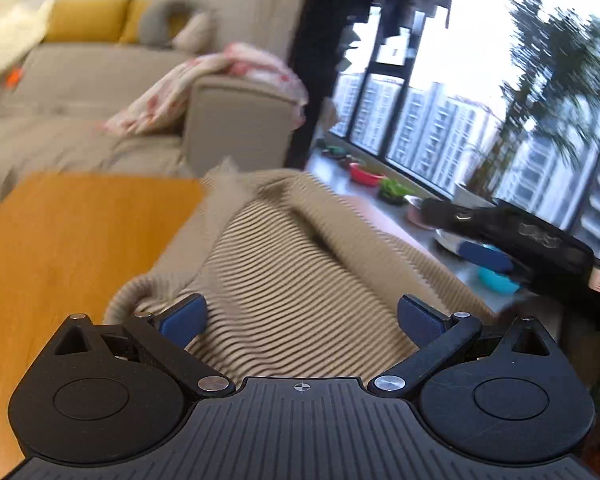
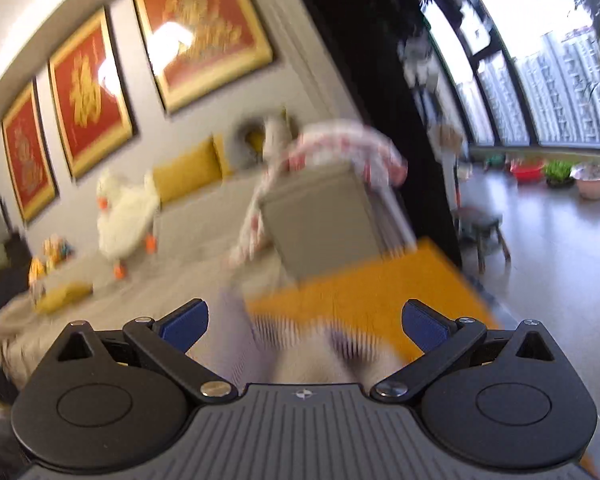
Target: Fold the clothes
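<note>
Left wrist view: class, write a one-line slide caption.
Open left gripper over a beige ribbed sweater on the orange wooden table, right gripper beyond.

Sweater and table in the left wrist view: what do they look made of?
Sweater: a ribbed knit, beige, soft and matte; the raised parallel ridges and limp folds suggest wool or a thick synthetic yarn, which I can't tell apart. Table: smooth orange-brown top with faint grain, likely wood or wood veneer, satin finish.
</note>
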`<action>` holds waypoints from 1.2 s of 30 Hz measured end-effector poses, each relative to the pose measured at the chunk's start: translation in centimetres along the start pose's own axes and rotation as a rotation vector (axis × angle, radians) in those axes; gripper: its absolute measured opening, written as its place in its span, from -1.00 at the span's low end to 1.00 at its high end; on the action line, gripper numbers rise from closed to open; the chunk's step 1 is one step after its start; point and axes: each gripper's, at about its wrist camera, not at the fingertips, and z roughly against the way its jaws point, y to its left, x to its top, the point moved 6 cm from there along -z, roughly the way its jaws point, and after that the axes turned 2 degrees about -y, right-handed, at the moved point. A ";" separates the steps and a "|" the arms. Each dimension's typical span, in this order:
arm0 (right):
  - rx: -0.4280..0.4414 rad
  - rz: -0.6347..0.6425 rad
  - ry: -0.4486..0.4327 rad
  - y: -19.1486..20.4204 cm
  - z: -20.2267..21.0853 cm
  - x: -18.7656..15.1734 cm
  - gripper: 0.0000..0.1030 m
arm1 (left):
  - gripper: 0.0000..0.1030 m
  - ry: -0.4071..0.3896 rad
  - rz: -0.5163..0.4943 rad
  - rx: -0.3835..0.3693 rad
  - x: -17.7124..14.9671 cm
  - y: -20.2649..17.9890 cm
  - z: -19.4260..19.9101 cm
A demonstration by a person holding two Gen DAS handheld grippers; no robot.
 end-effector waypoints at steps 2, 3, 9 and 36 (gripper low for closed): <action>0.035 -0.027 0.000 -0.3 1.4 -0.4 1.00 | 1.00 0.032 0.054 0.005 -1.0 0.7 1.1; 0.042 -0.042 0.006 -0.4 2.2 -0.7 1.00 | 1.00 0.033 0.076 0.005 -1.4 0.8 2.1; 0.024 -0.077 0.019 -0.1 6.6 -2.4 1.00 | 1.00 0.135 0.141 -0.047 -3.7 0.7 8.4; -0.149 0.024 0.217 0.3 4.9 -3.1 1.00 | 1.00 -0.005 0.028 0.192 7.3 9.1 7.5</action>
